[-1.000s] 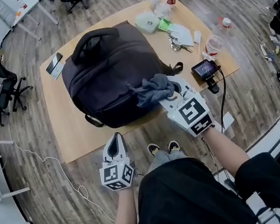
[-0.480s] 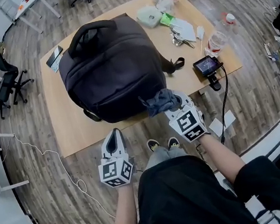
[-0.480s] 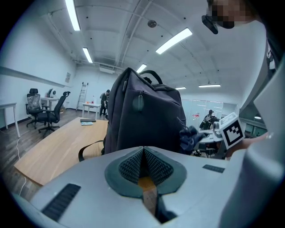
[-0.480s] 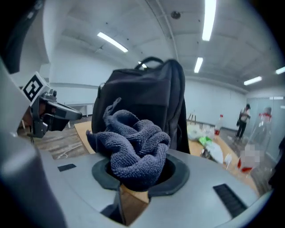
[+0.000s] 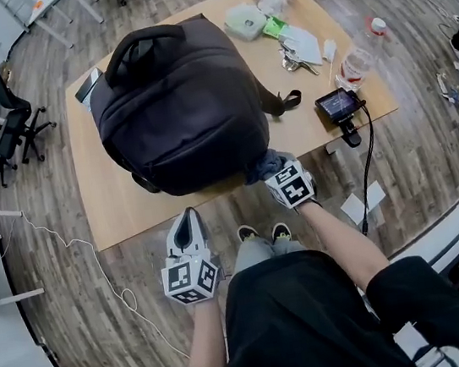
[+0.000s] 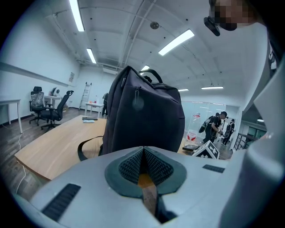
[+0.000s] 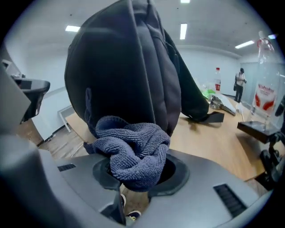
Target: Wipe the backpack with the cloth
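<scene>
Now: cloth [image 7: 133, 153] is clamped in the right gripper [image 5: 277, 171], which is pitched downward at the counter [image 5: 123, 211] edge. Backpack [image 5: 176, 109] stands upright directly ahead, long axis vertical, its near face rising above the cloth. Left gripper [image 5: 188, 223] is held closed and empty, short of the counter, farther off.

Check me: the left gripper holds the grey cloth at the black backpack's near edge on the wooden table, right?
No: the right gripper holds the cloth, as the right gripper view shows; the left gripper is shut and empty. It is at the backpack's near edge on the table.
</scene>
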`<state>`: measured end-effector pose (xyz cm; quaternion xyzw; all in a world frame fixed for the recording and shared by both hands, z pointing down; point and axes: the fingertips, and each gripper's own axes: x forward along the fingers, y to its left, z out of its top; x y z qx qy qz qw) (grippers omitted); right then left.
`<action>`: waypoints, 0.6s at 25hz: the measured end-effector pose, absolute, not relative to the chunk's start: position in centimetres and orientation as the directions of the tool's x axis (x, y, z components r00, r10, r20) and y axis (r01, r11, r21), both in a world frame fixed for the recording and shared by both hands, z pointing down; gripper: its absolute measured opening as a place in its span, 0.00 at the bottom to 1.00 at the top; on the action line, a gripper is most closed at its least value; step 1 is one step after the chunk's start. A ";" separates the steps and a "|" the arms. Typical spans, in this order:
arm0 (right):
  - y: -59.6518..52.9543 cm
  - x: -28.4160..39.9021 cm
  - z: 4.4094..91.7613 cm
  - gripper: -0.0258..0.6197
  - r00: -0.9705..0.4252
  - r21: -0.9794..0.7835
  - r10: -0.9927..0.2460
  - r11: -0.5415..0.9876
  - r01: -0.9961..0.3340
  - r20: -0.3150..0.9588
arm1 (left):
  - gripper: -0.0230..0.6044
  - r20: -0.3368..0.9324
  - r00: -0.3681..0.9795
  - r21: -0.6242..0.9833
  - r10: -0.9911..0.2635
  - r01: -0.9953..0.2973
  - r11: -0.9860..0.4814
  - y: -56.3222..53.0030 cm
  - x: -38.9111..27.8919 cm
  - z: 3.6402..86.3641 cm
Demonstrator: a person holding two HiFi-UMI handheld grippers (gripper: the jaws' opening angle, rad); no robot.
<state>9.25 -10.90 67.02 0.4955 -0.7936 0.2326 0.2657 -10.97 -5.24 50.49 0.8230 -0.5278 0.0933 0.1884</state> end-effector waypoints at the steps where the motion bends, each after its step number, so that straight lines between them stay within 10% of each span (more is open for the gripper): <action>1: -11.1 9.2 67.3 0.23 -0.361 -0.120 -0.666 0.380 -0.917 0.653 | 0.06 0.349 0.420 0.213 -0.838 -0.906 -0.366 -5.1 -11.0 50.4; 15: -9.5 -7.1 65.8 0.23 -0.575 -0.466 -0.558 0.342 -0.816 0.598 | 0.06 0.334 0.326 0.202 -0.884 -0.941 -0.271 -3.2 -15.4 49.6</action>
